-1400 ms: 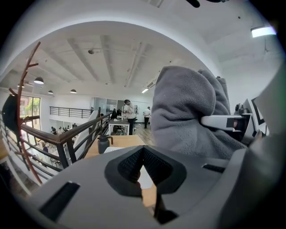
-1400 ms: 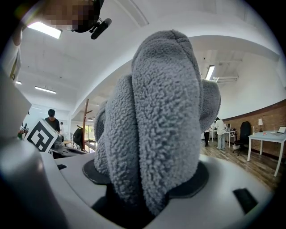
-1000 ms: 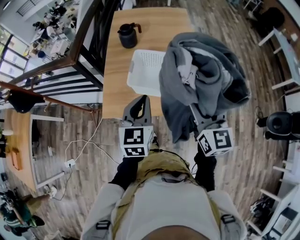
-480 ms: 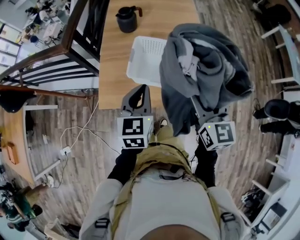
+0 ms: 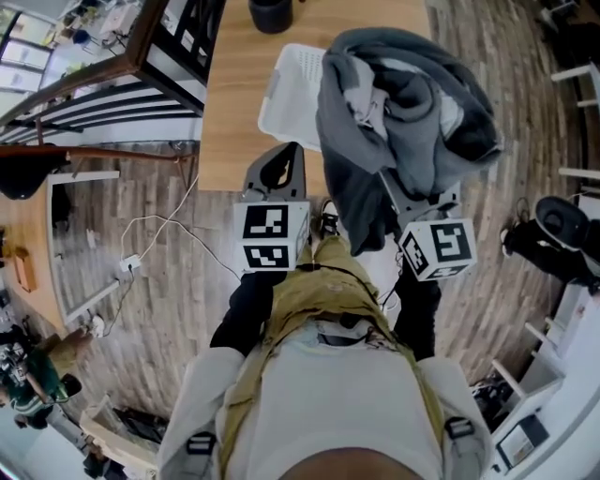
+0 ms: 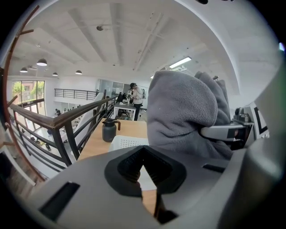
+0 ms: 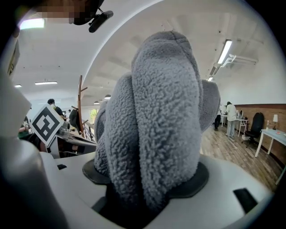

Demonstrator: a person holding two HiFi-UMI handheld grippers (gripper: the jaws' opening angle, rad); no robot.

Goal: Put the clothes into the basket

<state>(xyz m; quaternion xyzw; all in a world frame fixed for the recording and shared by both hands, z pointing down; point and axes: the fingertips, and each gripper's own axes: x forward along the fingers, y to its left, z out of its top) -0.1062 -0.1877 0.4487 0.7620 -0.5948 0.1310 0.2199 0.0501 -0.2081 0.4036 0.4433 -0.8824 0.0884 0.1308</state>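
A bulky grey fleece garment (image 5: 403,103) hangs bunched above the table's right edge, and my right gripper (image 5: 398,192) is shut on it. In the right gripper view the fleece (image 7: 156,120) fills the space between the jaws and hides the pads. The garment overlaps the right side of the white perforated basket (image 5: 286,89), which stands on the wooden table (image 5: 234,112). My left gripper (image 5: 278,161) is held at the table's near edge, left of the garment, shut with nothing in it. From the left gripper view, the basket (image 6: 127,142) lies just ahead and the fleece (image 6: 183,116) to the right.
A black jug (image 5: 270,11) stands on the table behind the basket. A dark railing (image 5: 141,66) runs along the table's left side. A white cable (image 5: 159,234) trails over the wooden floor at left. A black chair (image 5: 562,225) sits at right.
The table, jug and basket have slid upward in the head view. The garment stays in the right gripper and now covers more of the basket's right side. The left gripper keeps its place beside it.
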